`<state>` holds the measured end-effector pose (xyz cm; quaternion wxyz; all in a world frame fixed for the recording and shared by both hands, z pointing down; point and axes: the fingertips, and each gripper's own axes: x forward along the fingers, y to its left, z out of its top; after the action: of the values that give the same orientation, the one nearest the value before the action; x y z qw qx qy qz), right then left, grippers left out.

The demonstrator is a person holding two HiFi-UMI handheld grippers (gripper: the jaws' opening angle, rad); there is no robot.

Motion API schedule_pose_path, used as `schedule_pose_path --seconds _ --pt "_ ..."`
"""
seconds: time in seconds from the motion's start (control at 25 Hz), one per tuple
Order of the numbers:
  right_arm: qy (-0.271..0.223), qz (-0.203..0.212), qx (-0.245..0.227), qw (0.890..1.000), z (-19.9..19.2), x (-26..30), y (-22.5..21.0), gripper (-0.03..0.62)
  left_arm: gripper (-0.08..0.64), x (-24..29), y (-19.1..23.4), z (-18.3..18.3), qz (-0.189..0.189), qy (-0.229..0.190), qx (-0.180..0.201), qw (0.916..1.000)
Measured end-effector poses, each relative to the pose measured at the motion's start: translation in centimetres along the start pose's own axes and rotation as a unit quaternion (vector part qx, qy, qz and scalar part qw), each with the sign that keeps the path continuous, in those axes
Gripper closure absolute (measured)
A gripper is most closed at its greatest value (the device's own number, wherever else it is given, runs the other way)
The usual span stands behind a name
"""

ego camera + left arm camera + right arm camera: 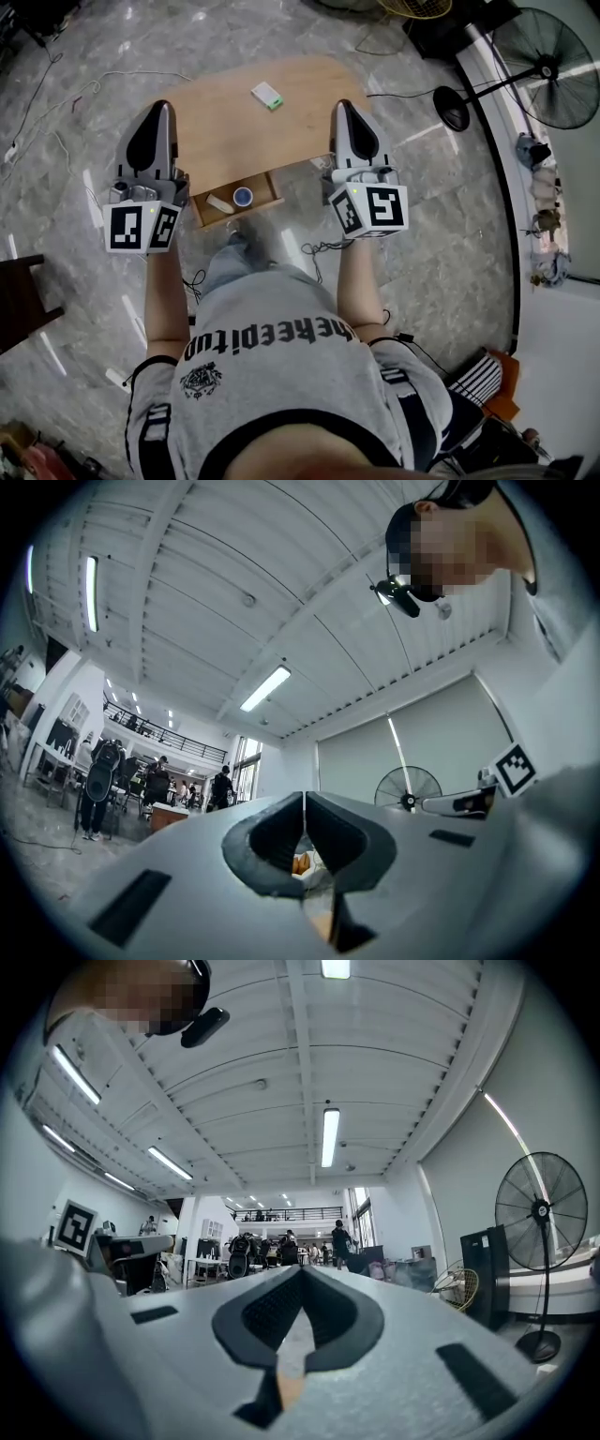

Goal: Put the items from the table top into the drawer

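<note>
left tool [161,108] and right tool [343,106] both closed, empty, above table [216,122]; drawer [266,189] open, white box [267,95] on top

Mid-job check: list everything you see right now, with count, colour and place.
table: 1, light wood, middle of the head view
drawer: 1, wood, pulled open at the table's near edge
small box: 1, white and green, on the table top, far side
round item: 1, blue, inside the drawer
pale item: 1, whitish, inside the drawer, left of the round item
standing fan: 1, black, on the floor to the right of the table
cables: several, pale, on the floor to the left of the table
left gripper: 1, grey and black, over the table's left edge, jaws shut, empty
right gripper: 1, grey and black, over the table's right edge, jaws shut, empty
</note>
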<state>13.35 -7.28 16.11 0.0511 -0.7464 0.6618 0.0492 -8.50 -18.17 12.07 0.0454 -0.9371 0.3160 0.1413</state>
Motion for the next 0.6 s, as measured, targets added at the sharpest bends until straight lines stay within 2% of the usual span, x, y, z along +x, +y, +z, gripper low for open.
schedule_pose_path --seconds 0.6 --pt "0.005 -0.038 -0.004 0.999 -1.4 8.8 1.2 0.589 0.549 6.9 7.8 -2.3 -0.044 -0.002 -0.003 0.9990"
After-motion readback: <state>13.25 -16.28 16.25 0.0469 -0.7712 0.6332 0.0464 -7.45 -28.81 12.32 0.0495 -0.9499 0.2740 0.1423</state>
